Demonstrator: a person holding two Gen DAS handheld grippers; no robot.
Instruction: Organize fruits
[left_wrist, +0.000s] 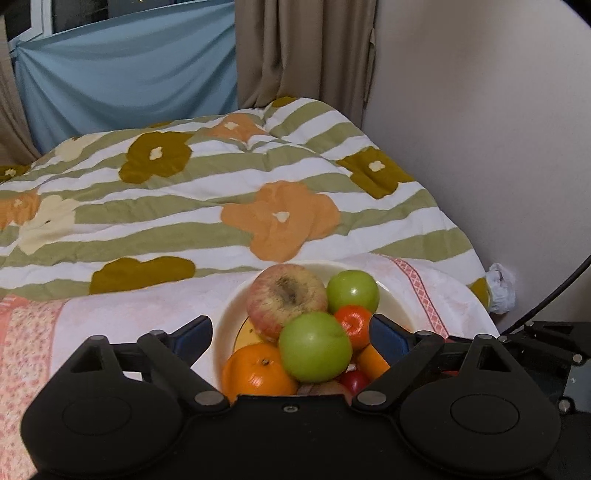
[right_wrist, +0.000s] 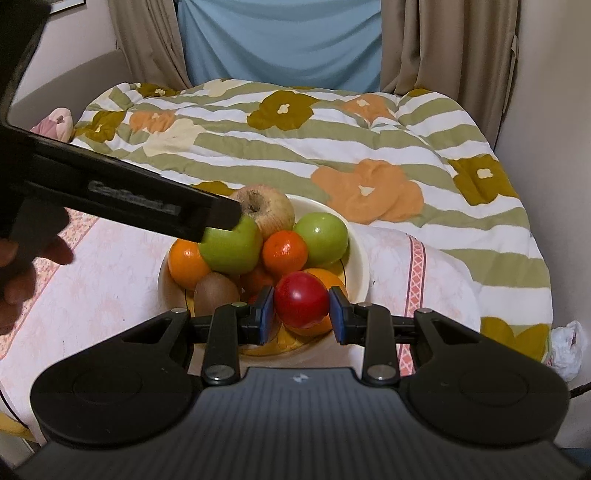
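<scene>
Beside the glossy cream bowl (right_wrist: 360, 258), the striped floral quilt (right_wrist: 332, 147) looks like soft, matt, puckered cloth. In the bowl, the green apples (right_wrist: 322, 239) and red fruit (right_wrist: 301, 304) shine smooth; the kiwi (right_wrist: 216, 293) looks dull, fuzzy.

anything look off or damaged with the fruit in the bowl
Yes: the big red-yellow apple at the back of the white bowl has a dark brown, rough-looking patch around its stem hollow. It may be rot or russeting. The other fruit looks sound.
</scene>
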